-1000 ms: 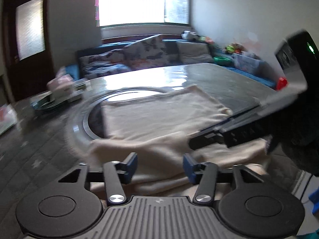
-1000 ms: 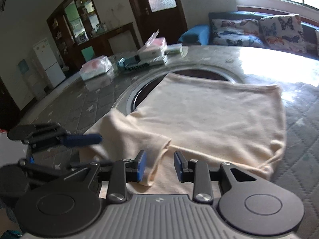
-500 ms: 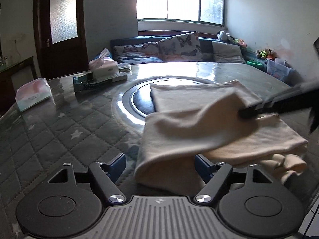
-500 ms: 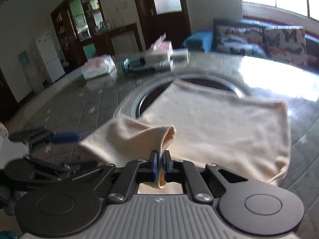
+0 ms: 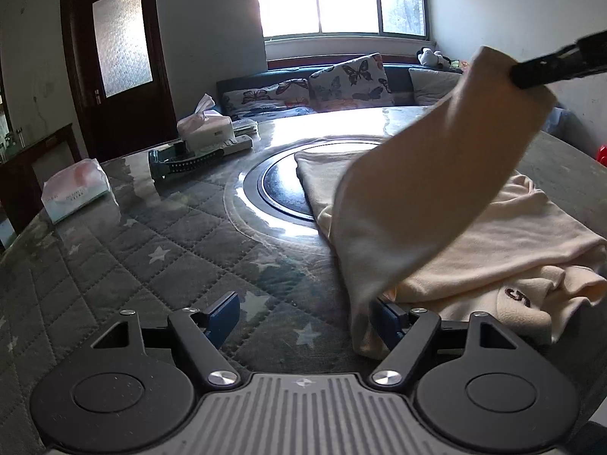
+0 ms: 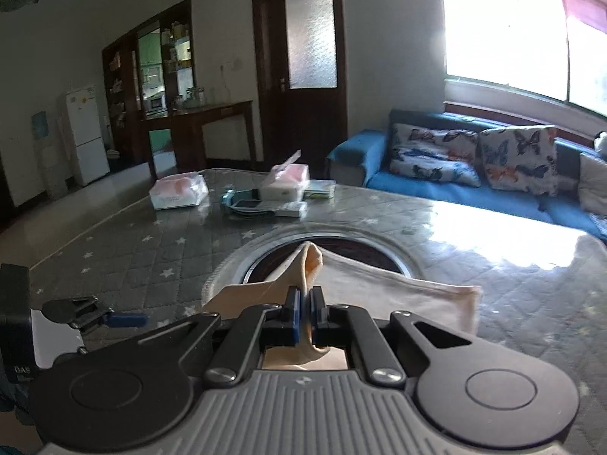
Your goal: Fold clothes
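- Right gripper point(image 6: 303, 316): black linkage tongs with blue pads, pressed together on the cuff end of a sleeve of the cream knit garment point(image 5: 504, 235); a peak of fabric stands up just beyond the pads, and the rest of the sleeve hangs away below and to their left.
- Left gripper point(image 5: 303, 316): its jaws have just been opening and stand spread; only the star-printed cloth lies between the pads, and the lower end of the raised sleeve hangs against the right-hand pad, hiding most of it.
- Garment body: flat on the table ahead of both tongs, half over the dark round glass inset point(image 5: 280, 185); its collar, with a small dark embroidered mark, is bunched just right of the left tongs.
- Grey quilted tablecloth with white stars point(image 5: 151, 250): under a glossy sheet, bare to the left of the left tongs.
- Obstruction: in the left wrist view the raised sleeve crosses the view from the right pad up to the right tongs' black fingertips, hiding part of the garment and the far table edge.
- Far left of the tongs: a white tissue box point(image 5: 205, 129), a soft pink-and-white tissue pack point(image 5: 76, 193) and a flat dark device point(image 5: 182, 159), all well apart from the garment.
- Beyond the table: a blue sofa with butterfly-print cushions point(image 6: 516, 159).
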A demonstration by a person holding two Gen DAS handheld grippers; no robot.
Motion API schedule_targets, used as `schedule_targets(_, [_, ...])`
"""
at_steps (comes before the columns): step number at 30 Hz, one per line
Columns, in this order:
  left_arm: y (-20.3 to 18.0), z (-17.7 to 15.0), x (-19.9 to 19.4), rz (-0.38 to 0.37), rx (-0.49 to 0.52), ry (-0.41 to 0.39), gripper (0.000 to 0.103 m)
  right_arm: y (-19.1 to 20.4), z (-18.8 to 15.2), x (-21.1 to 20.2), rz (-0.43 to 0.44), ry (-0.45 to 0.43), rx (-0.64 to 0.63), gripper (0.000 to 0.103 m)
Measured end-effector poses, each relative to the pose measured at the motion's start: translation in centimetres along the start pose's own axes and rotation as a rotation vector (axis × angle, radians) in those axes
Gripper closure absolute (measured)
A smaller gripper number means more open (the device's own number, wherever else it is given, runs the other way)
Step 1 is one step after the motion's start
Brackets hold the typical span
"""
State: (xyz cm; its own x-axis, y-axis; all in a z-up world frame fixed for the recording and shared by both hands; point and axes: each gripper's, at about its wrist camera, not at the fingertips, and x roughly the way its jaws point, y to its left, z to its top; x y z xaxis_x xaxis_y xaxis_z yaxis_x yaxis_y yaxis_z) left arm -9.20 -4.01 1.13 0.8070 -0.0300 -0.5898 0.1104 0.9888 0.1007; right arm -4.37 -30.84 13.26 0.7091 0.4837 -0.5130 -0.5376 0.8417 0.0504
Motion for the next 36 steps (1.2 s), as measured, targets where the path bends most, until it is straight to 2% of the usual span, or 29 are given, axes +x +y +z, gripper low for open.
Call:
schedule_targets(3, [0.0, -0.1, 0.0, 0.002, 0.012, -0.001, 0.026, -0.9, -1.0, -0.4, -0.039, 0.025, 0.024, 0.099])
schedule_targets(7, [0.0, -0.2, -0.3, -0.007, 0.032, 0.002, 0.026, -2.5, -4.1, 0.7, -0.072, 0.13, 0.082, 0.098])
schedule_targets(9, [0.1, -0.1, -0.5, -0.013, 0.045, 0.003, 0.026, -3.0, -5.5, 1.6, -0.084, 0.185, 0.095, 0.092])
schedule_targets(11, [0.4, -0.1, -0.9, -0.031, 0.055, 0.003, 0.025, -3.4, -6.4, 2.0, -0.096, 0.215, 0.105, 0.092])
schedule_targets(16, [1.2, 0.3, -2.3, -0.067, 0.087, -0.014, 0.025, -4.2, -7.0, 1.9, -0.122, 0.211, 0.112, 0.091])
schedule_targets(17, [1.4, 0.4, -2.6, -0.075, 0.089, -0.023, 0.025, -4.3, -7.0, 1.9, -0.12, 0.201, 0.115, 0.09])
schedule_targets(20, [1.7, 1.2, -3.3, -0.085, 0.099, -0.05, 0.025, -4.1, -6.6, 2.3, -0.104, 0.176, 0.109, 0.075])
schedule_targets(24, [1.3, 2.4, -2.8, -0.096, 0.099, -0.065, 0.026, -3.2, -6.1, 3.6, -0.065, 0.155, 0.084, 0.075])
schedule_targets(26, [0.9, 3.1, -2.3, -0.103, 0.096, -0.069, 0.029, -2.6, -6.0, 4.4, -0.042, 0.149, 0.069, 0.075])
schedule_targets(29, [-0.2, 4.1, -0.9, -0.139, 0.083, -0.065, 0.038, -1.8, -6.0, 5.4, -0.018, 0.148, 0.046, 0.075])
schedule_targets(33, [-1.7, 5.1, 1.5, -0.2, 0.058, -0.038, 0.057, -1.4, -6.5, 6.3, -0.023, 0.156, 0.029, 0.075])
schedule_targets(36, [-2.9, 5.5, 3.2, -0.226, 0.06, -0.018, 0.059, -1.6, -7.0, 6.4, -0.037, 0.17, 0.032, 0.077])
